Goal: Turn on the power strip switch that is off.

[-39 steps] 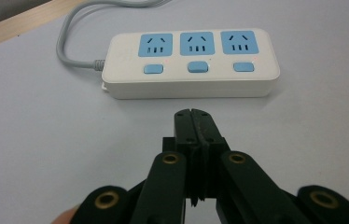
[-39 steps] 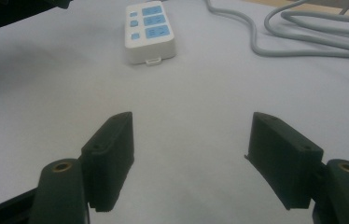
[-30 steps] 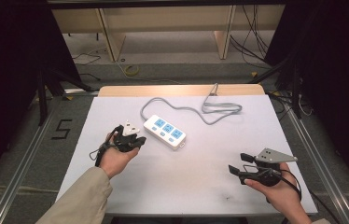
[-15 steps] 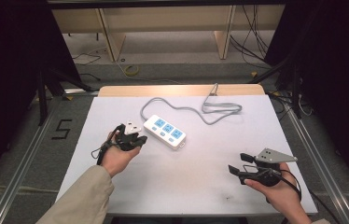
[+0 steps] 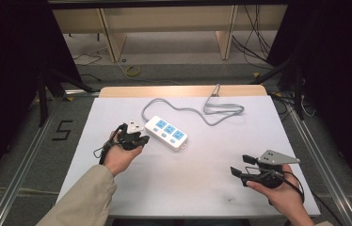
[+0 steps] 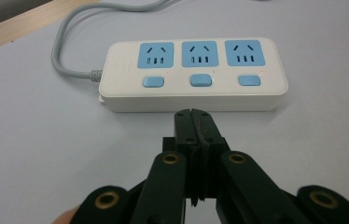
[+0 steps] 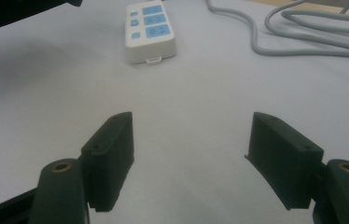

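High view: I have the left gripper [image 5: 139,139] just beside the near long edge of the white power strip [image 5: 166,133], which lies left of centre on the white table [image 5: 174,188]. Its grey cable [image 5: 221,111] loops off toward the far edge. The right gripper [image 5: 241,167] sits well apart, at the near right of the table.

Left gripper view: my jaws are pressed together with nothing between them, tips aimed at the strip's [image 6: 191,74] side wall below the middle button [image 6: 200,80]. Count: three blue sockets, three blue buttons, one strip, one cable [image 6: 63,56]. I judge the step in hand to be the approach for pressing a switch. The next move calls for lifting the closed tips over the rim and bringing them down squarely on one button, without shoving the strip.

Right gripper view: jaws stand wide apart and empty above bare table, the strip [image 7: 149,30] far ahead, the cable [image 7: 303,37] in several runs at upper right. I judge this hand idle.
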The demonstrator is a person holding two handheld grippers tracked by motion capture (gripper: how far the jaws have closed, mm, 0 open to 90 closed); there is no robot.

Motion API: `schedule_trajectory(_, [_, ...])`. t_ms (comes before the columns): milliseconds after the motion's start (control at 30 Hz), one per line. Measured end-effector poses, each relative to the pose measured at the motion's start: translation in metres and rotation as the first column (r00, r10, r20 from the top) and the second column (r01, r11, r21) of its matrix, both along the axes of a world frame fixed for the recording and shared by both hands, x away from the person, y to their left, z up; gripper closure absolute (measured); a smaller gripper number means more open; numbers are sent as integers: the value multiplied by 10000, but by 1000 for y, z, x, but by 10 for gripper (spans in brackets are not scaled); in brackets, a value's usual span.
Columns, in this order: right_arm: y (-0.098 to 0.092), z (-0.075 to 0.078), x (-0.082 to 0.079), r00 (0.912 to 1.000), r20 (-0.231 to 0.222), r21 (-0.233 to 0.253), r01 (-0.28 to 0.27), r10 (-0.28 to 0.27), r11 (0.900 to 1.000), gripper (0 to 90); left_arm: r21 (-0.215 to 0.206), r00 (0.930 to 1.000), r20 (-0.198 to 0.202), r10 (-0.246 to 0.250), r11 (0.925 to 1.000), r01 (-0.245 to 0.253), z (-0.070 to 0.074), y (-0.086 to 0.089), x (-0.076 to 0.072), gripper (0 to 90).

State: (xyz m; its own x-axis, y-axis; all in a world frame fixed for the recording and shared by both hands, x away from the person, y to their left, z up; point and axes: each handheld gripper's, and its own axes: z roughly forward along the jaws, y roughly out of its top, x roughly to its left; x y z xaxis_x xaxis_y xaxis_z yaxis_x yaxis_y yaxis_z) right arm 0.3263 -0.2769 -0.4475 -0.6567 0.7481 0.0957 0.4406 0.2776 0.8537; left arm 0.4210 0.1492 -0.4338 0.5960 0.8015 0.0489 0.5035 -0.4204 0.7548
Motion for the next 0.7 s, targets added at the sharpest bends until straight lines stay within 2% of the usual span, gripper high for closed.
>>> schedule_trajectory(700, [-1, -1, -1, 10000, -48, -24, 36, -36, 10000, 316, -6, 10000, -49, -60, 10000, 60, 1, -11, 11, 897])
